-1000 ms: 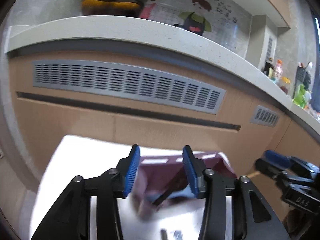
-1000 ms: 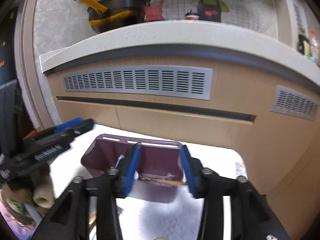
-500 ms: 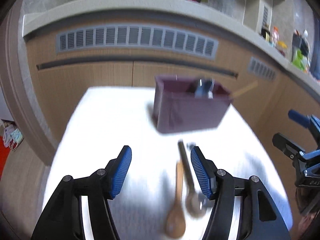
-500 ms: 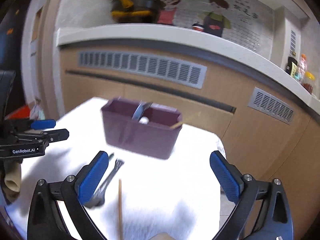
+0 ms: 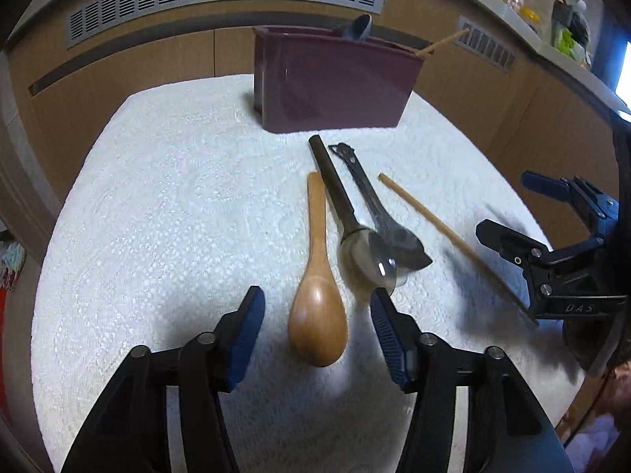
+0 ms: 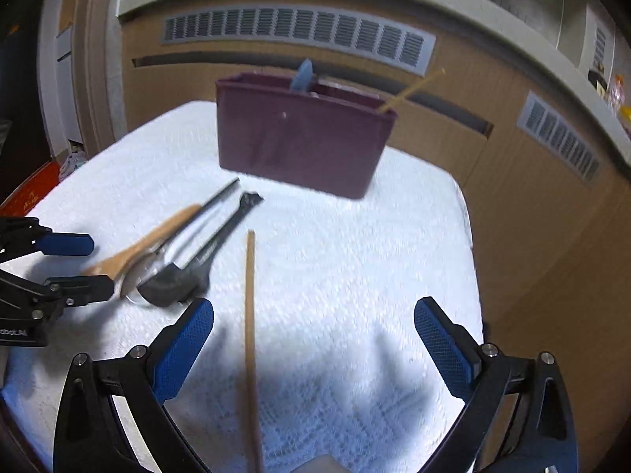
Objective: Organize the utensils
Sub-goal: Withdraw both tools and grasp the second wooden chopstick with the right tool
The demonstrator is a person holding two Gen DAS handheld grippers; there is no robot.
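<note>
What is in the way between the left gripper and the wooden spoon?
Nothing visible. The left gripper is open and the wooden spoon's bowl lies on the white cloth just ahead of its fingertips. Its jaws have just been closing a little, with nothing gripped. A metal ladle lies close beside the spoon, not across it.

**Utensils counted on the white cloth**

One maroon holder (image 5: 335, 82) stands near the far edge of the white cloth (image 5: 157, 216). Two things stick out of its top: one grey-blue utensil (image 5: 357, 27) and one thin wooden stick (image 5: 441, 41). Four utensils lie loose on the cloth in front of it: one wooden spoon (image 5: 317, 276), one dark-handled clear spoon (image 5: 347, 220), one black spoon (image 5: 378, 205) and one wooden chopstick (image 5: 441, 228).
</note>
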